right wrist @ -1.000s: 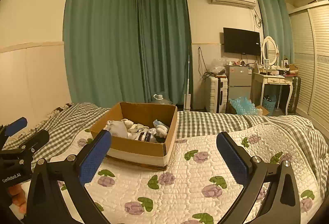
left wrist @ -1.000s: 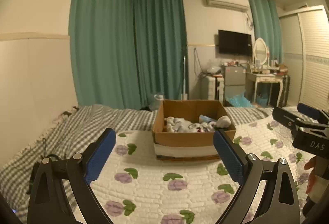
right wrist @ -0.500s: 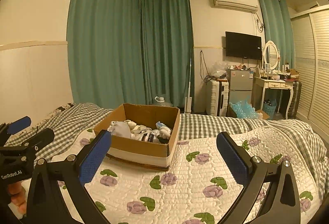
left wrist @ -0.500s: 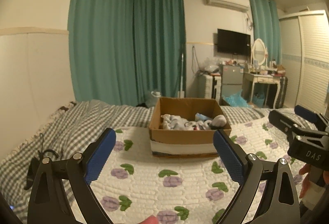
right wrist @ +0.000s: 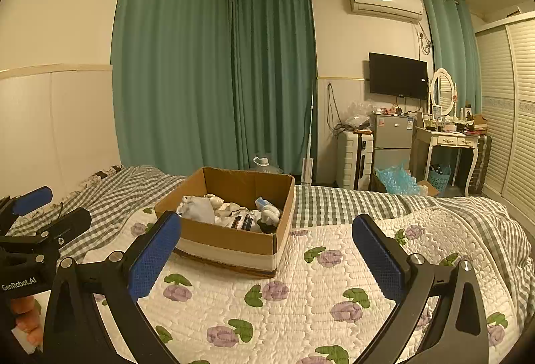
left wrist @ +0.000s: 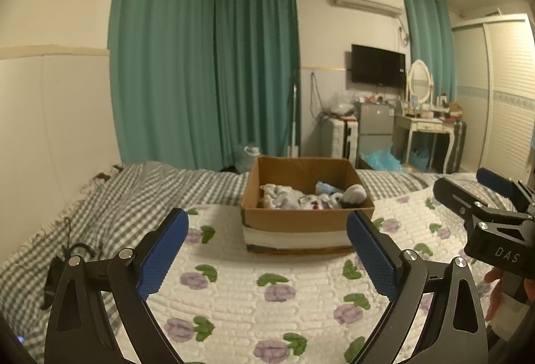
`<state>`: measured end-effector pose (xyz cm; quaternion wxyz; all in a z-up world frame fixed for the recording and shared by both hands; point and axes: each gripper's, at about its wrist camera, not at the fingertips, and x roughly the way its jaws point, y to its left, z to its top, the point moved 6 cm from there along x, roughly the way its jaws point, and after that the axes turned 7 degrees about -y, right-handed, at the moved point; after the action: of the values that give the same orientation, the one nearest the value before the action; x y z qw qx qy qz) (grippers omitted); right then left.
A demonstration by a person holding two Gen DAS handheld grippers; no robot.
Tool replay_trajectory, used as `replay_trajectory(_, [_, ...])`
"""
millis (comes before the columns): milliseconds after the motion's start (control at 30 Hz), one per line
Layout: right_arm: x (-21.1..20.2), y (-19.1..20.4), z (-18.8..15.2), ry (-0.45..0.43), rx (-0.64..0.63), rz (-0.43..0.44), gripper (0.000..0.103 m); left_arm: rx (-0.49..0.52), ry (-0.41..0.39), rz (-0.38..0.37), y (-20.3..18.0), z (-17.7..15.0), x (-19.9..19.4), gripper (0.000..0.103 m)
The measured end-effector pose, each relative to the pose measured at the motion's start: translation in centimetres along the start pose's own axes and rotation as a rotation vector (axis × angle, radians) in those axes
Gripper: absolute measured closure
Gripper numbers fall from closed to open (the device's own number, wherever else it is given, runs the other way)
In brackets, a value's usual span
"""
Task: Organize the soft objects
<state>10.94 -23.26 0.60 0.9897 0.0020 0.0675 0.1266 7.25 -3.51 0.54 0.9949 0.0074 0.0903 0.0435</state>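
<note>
Currently we see the bed (left wrist: 110, 197) filling the lower half of both wrist views, grey-checked sheet at the far and outer edges. Over it lies a white quilt (left wrist: 301, 293) with purple flowers, directly under and ahead of both sets of jaws.

The cardboard box (left wrist: 306, 223) sits on the quilt ahead of us: straight ahead between the jaws in the left wrist view, ahead and off toward the left jaw in the right wrist view (right wrist: 230, 240). It's open-topped, with a pale band around its base.

The soft objects (left wrist: 311, 197) are all inside the box, a loose heap of white and grey fabric items plus something light blue; we can't tell the individual pieces apart. None are on the quilt near either set of jaws.

Our left gripper (left wrist: 267, 250) is held above the quilt, short of the box, jaws spread wide and gripping nothing. Our right gripper (right wrist: 267, 253) is the same: jaws wide apart, empty, above the quilt, short of the box. Each gripper shows at the edge of the other's view, with fingers (right wrist: 25, 314) of the person's hand on the handle.
</note>
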Motion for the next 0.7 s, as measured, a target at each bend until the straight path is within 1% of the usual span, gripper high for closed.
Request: replay_trajectory(700, [-0.03, 0.20, -0.24, 0.011, -0.008, 0.014, 0.000, -0.001, 0.012, 0.013, 0.20, -0.37, 0.12, 0.006])
